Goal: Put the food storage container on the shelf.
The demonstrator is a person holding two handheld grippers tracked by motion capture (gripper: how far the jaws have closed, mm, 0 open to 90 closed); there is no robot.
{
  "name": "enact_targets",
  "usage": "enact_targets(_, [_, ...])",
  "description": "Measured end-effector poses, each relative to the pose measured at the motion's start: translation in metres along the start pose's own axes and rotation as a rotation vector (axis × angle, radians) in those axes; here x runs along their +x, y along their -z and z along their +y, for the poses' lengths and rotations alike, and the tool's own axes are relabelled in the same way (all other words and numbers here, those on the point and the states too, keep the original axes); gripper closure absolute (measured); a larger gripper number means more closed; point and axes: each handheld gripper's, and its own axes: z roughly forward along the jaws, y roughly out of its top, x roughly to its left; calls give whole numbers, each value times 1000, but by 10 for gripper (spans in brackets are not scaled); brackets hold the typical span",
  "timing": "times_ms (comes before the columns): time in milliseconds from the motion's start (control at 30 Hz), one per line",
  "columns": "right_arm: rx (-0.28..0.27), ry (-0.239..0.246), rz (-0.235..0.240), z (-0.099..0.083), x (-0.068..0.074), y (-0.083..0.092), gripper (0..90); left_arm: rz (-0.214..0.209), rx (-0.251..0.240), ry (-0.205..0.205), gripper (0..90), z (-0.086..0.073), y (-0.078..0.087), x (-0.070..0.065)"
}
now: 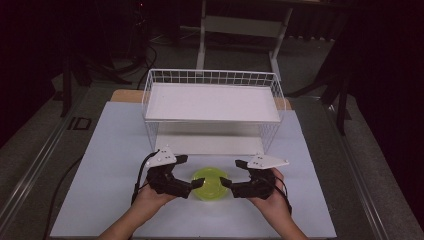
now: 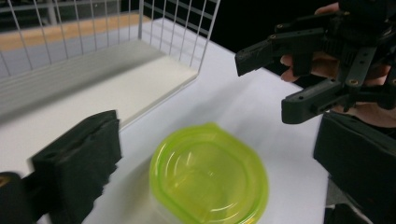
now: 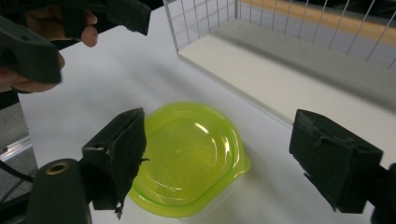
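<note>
1. A green tub [image 1: 210, 184] with a see-thru green lid sits on the white table [image 1: 100, 165], near the front edge, at 6 o'clock from the wire rack [image 1: 212, 107].
2. The left gripper [image 1: 189, 172] is at 9 o'clock of the tub. Its jaws are wide apart & hold nothing.
3. The right gripper [image 1: 231, 173] is at 3 o'clock of the tub. Its jaws are wide apart too, w/ nothing in them.
4. Both grippers point in at the tub from each side. The lower tips look v. close to its rim, maybe touching; the high view is too small to tell.
5. The rack has 2 white shelves.
6. In the left gripper view the tub [image 2: 208, 175] is blurry.
</note>
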Motion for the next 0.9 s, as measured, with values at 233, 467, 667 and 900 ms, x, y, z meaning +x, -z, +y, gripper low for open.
enact_targets(233, [38, -70, -28, -16, -9, -18, 285, 66, 61, 99, 135, -19, -13, 14])
enact_targets(467, [86, -97, -37, -25, -10, -23, 355, 28, 91, 182, 210, -34, -20, 23])
enact_targets(667, [109, -115, -44, -28, -11, -27, 406, 46, 144, 222, 313, -38, -27, 22])
enact_targets(900, [147, -152, -36, -35, -12, -30, 446, -17, 184, 271, 532, -45, -28, 27])
